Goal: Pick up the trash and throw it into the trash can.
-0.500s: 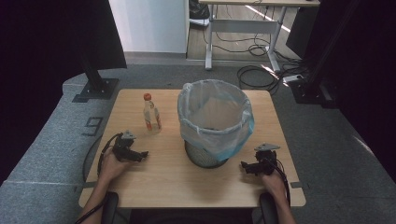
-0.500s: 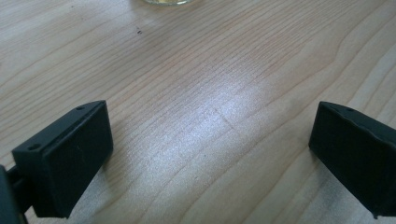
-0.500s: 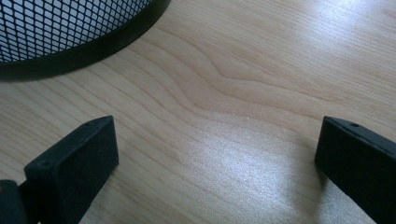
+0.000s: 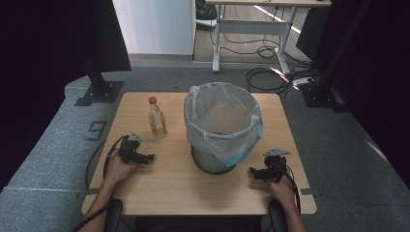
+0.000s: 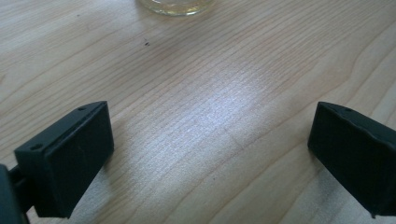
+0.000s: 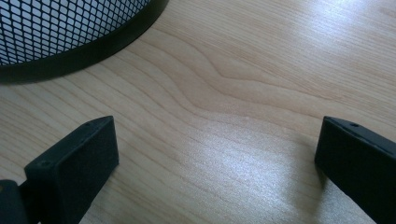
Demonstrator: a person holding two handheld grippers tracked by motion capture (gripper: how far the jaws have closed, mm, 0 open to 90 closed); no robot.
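Here we rest both tools on the worktop [image 4: 174, 188], left tool [image 4: 146, 157] and right tool [image 4: 255, 173] gaping empty, the bottle [image 4: 156, 117] upright beside the lined bin [image 4: 220, 128], so grasping it likely comes next.

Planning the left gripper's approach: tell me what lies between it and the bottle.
Only bare table lies between the open left gripper and the bottle, as seen in the left gripper view.
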